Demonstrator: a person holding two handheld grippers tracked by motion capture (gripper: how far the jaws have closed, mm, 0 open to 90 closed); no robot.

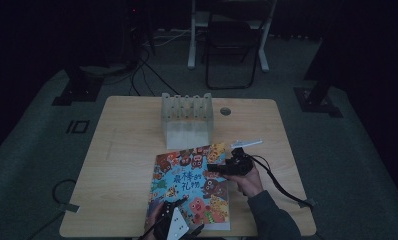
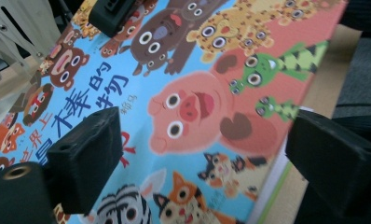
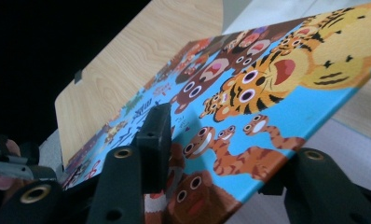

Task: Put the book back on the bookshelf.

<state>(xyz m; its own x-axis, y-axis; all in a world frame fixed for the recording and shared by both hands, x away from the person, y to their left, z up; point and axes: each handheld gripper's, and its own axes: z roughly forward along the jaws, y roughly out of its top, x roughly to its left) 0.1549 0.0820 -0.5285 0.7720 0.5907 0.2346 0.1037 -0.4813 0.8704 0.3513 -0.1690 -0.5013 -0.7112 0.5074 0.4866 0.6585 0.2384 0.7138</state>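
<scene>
High view: a picture book (image 1: 192, 187) lies at the table's (image 1: 122, 150) near edge, in front of a slotted book rack (image 1: 187, 119), likely its destination. The right gripper (image 1: 222, 168) bites the book's right edge; the left gripper (image 1: 179, 215) hovers over its near corner.

Left gripper view: jaws gaping over the cover (image 2: 197, 93), touching nothing.

Right gripper view: jaws clamped on the book's edge (image 3: 249, 140), tilting it off the table, probably to stand it upright.

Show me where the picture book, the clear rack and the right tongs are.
picture book (image 1: 187, 192), high view, middle of its cover.
clear rack (image 1: 187, 131), high view, its front panel.
right tongs (image 1: 213, 169), high view, between the tips at the book's right edge.
</scene>
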